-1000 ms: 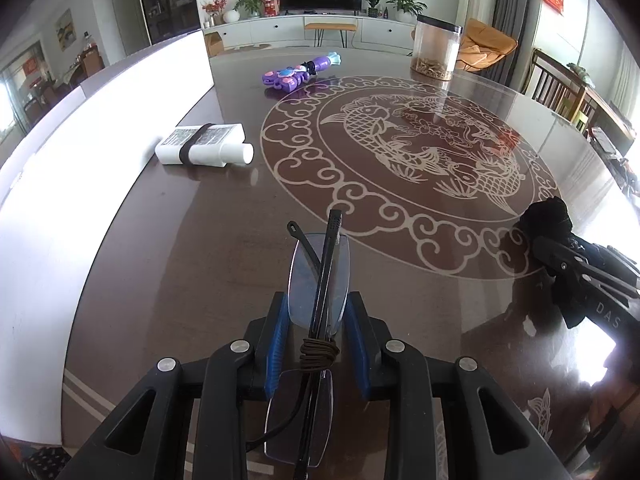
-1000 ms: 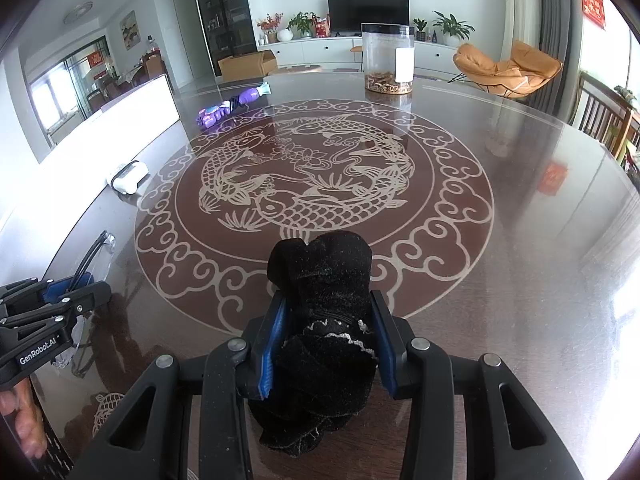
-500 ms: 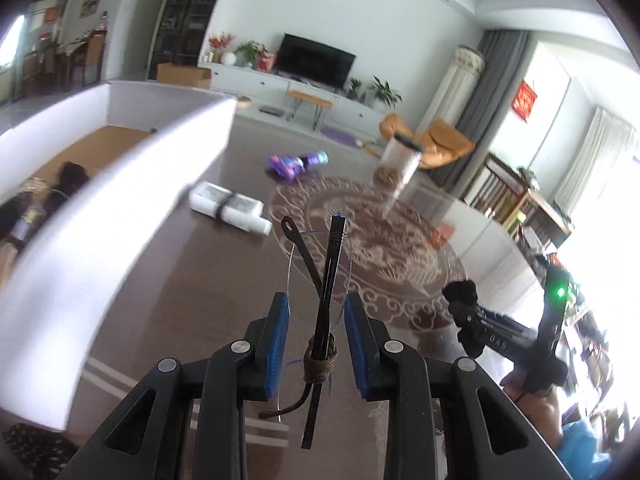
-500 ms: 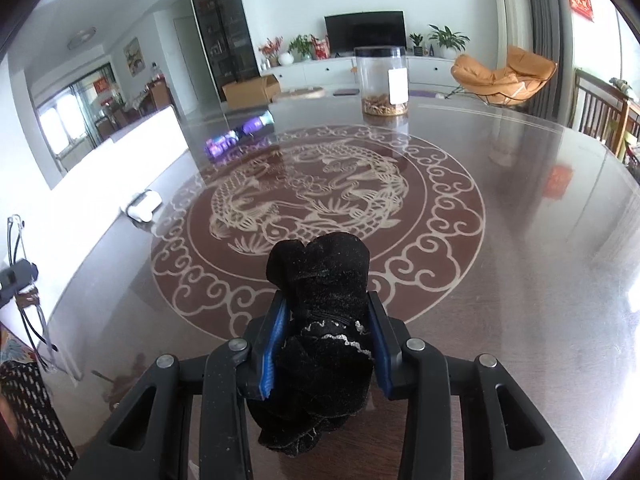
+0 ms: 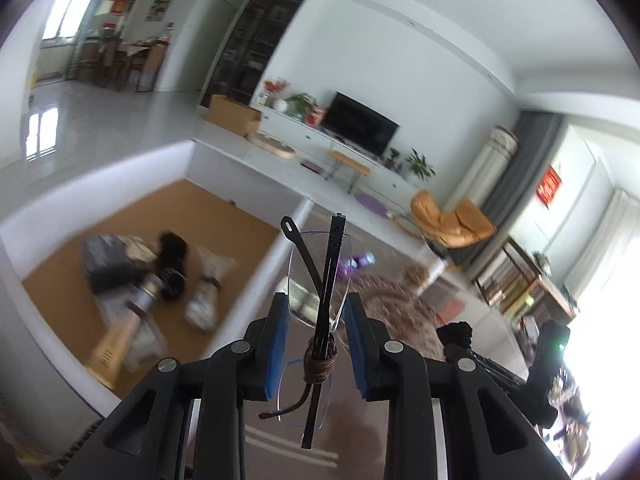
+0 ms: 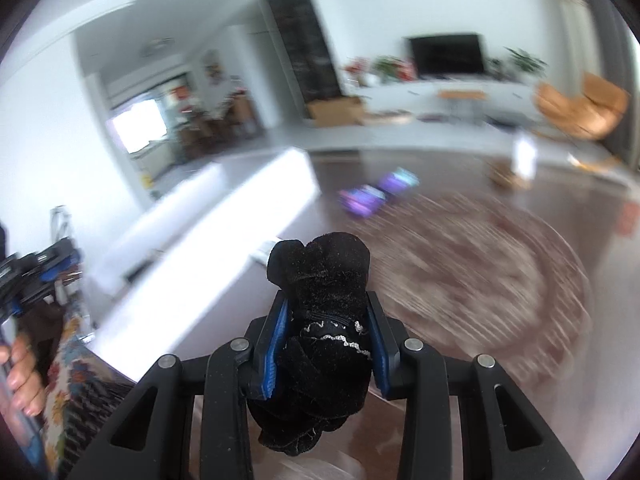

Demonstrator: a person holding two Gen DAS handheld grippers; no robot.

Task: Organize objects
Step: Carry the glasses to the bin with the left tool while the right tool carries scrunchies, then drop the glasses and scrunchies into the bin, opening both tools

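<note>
My left gripper is shut on a pair of folded rimless glasses with dark temples bound by a brown cord, held high above the brown table. My right gripper is shut on a black velvet pouch, also lifted off the table. A white-walled box with a cork floor lies to the left and holds several blurred items. In the right wrist view its white wall is at the left. The right gripper also shows in the left wrist view.
A purple toy and a clear jar stand on the far part of the table. A white tube lies beside the box wall. The person's hand is at the left edge.
Both grippers have risen from the table and swung left toward the white box with their objects still held. The box interior has come into the left wrist view.
</note>
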